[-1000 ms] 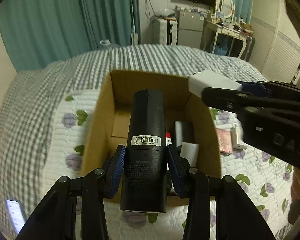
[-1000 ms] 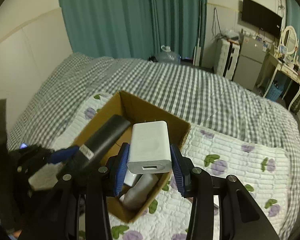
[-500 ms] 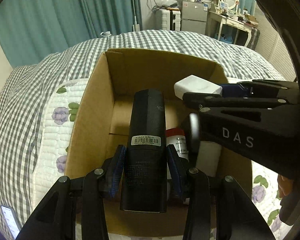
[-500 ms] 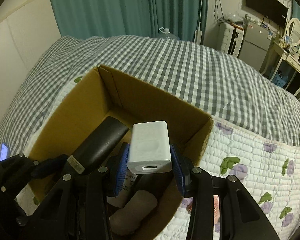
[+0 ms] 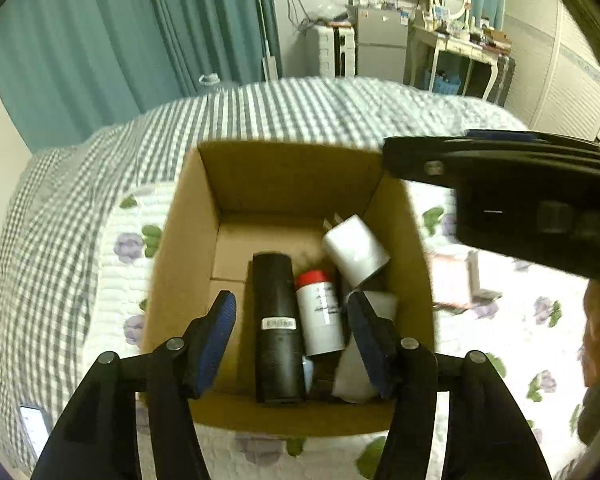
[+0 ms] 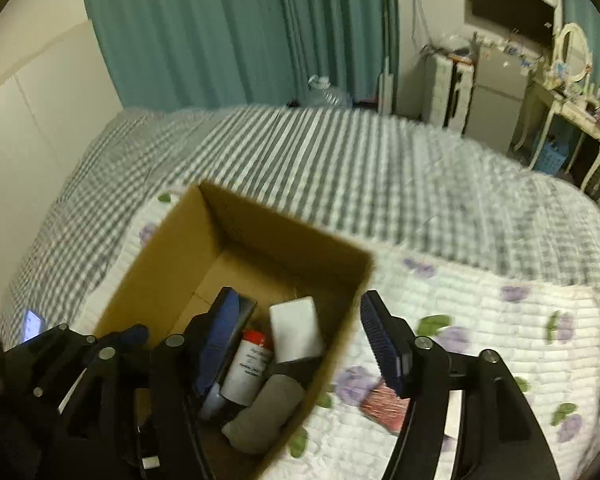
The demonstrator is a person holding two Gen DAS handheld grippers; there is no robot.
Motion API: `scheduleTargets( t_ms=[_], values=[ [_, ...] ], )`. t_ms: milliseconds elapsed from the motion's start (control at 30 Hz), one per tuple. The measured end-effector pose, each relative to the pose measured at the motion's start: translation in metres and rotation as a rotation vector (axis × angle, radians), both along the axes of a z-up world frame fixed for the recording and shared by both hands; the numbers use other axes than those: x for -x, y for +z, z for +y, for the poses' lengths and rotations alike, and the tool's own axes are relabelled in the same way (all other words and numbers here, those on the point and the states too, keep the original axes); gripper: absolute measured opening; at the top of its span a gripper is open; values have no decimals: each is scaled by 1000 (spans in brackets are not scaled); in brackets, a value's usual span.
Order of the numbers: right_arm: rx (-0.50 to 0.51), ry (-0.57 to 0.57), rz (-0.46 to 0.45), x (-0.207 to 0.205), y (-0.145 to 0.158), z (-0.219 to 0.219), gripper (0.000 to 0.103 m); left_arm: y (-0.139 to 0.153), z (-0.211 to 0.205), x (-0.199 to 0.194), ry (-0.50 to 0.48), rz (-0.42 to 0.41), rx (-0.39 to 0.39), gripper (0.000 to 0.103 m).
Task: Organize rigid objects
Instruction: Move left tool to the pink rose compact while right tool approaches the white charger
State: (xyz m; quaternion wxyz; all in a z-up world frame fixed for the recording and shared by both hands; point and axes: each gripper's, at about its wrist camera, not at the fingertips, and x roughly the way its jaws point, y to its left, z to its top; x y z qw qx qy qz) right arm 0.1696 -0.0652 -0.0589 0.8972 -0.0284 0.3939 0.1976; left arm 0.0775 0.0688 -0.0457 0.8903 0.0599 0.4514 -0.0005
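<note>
With both loads now inside the cardboard box [image 5: 284,184], my two grippers hang over it w/ nothing held. Left gripper [image 5: 292,340]: jaws have just been opening, pads stand clear either side of the black cylinder [image 5: 278,332], no contact; it lies on the box floor, long axis running away from me, barcode label up. Right gripper [image 6: 300,344]: jaws have just been opening too, spread wide, one pad inside the box, the other outside past the near-right wall. Nothing pressed between them.

White charger [image 6: 296,330] sits tilted in the box's right part, leaning on items under it; in the left wrist view it shows near the right wall. Judged reason: let go from above, so it rests where it fell, not laid flat. Red-capped white bottle [image 5: 320,312] lies just beside the cylinder, touching or nearly so, can't tell which. Grey soft-looking roll [image 6: 268,412] at the near corner.

Box stands on a quilted floral cover [image 6: 480,320] over the checked bedding [image 6: 340,160]. A pinkish-red flat item [image 6: 384,404] is outside the box, under the right pad; prob. next to go in. Phone [image 5: 34,428] lit at far left edge, not part of the job as far as I judge.
</note>
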Motion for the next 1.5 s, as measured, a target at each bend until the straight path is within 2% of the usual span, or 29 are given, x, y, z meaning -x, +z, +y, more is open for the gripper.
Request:
scheduleTargets(
  t_ms=[33, 200, 367, 567, 700, 800, 967, 1067, 1233, 1500],
  values=[
    [-1, -14, -19, 5, 10, -10, 84, 9, -4, 3, 3, -11, 0, 66],
    [16, -86, -100, 39, 52, -68, 85, 46, -34, 19, -14, -61, 8, 67],
    [45, -155, -146, 74, 81, -119, 88, 76, -70, 37, -37, -114, 19, 67],
    [44, -207, -172, 108, 94, -175, 88, 83, -104, 52, -33, -128, 42, 67],
    [33, -217, -172, 121, 84, -198, 88, 60, -125, 59, -37, -100, 60, 67],
    [38, -198, -145, 124, 61, -207, 88, 35, -139, 58, -35, -52, 70, 67],
    [43, -150, -88, 117, 16, -213, 88, -9, -160, 52, -29, 2, 16, 67],
    [39, -135, -43, 106, -13, -215, 88, -34, -167, 43, -12, 22, 10, 67],
    [0, -143, 14, 87, -54, -218, 88, -78, -184, 21, -43, 69, -33, 67],
    [-64, -181, 84, 63, -103, -232, 88, -126, -178, -24, -64, 95, -52, 67]
  ],
)
